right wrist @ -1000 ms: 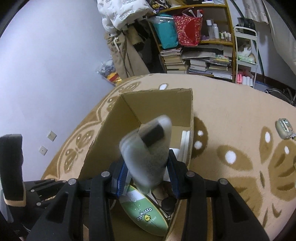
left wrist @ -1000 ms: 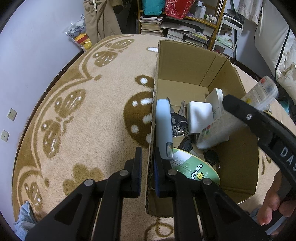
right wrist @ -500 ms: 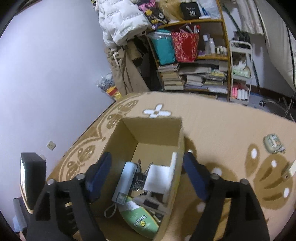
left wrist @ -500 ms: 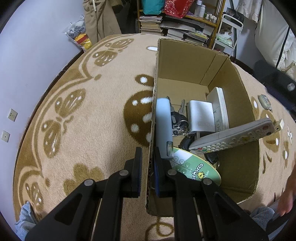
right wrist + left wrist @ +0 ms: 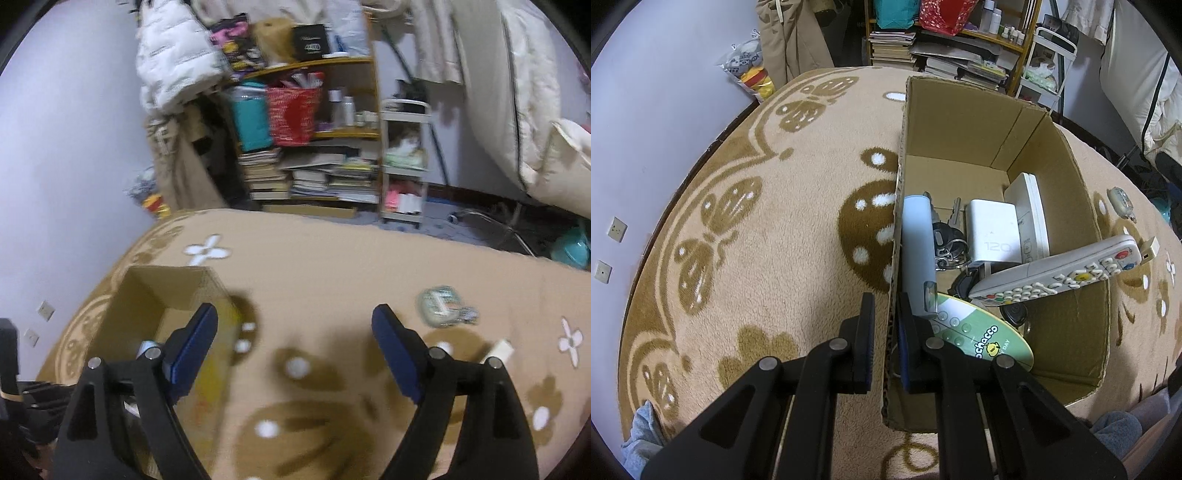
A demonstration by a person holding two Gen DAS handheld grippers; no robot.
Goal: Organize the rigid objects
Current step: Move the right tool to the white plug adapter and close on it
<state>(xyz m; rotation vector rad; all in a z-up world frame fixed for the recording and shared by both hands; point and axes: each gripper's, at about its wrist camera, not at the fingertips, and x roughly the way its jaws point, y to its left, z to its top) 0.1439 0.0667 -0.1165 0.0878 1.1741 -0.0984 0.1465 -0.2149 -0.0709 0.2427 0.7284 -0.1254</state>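
Left wrist view: the left gripper [image 5: 886, 325] is clamped on the near left wall of an open brown cardboard box [image 5: 1067, 206], one finger outside and one inside. The box sits on a beige rug [image 5: 757, 240] with brown butterfly shapes. Inside lie a pale blue tube [image 5: 918, 251] along the left wall, a white adapter [image 5: 991, 232], a white flat device [image 5: 1030, 214] standing on edge, keys [image 5: 947, 240] and a green oval card [image 5: 975, 336]. A white remote control [image 5: 1060, 271] with coloured buttons lies tilted, its far end resting on the box's right rim. A small white stick [image 5: 1150, 249] lies on the rug just past it.

Right wrist view, blurred: the right gripper [image 5: 295, 343] hangs wide open and empty above the rug [image 5: 332, 266], to the right of the box [image 5: 147, 295]. A small greenish object [image 5: 441, 306] lies on the rug beyond it.
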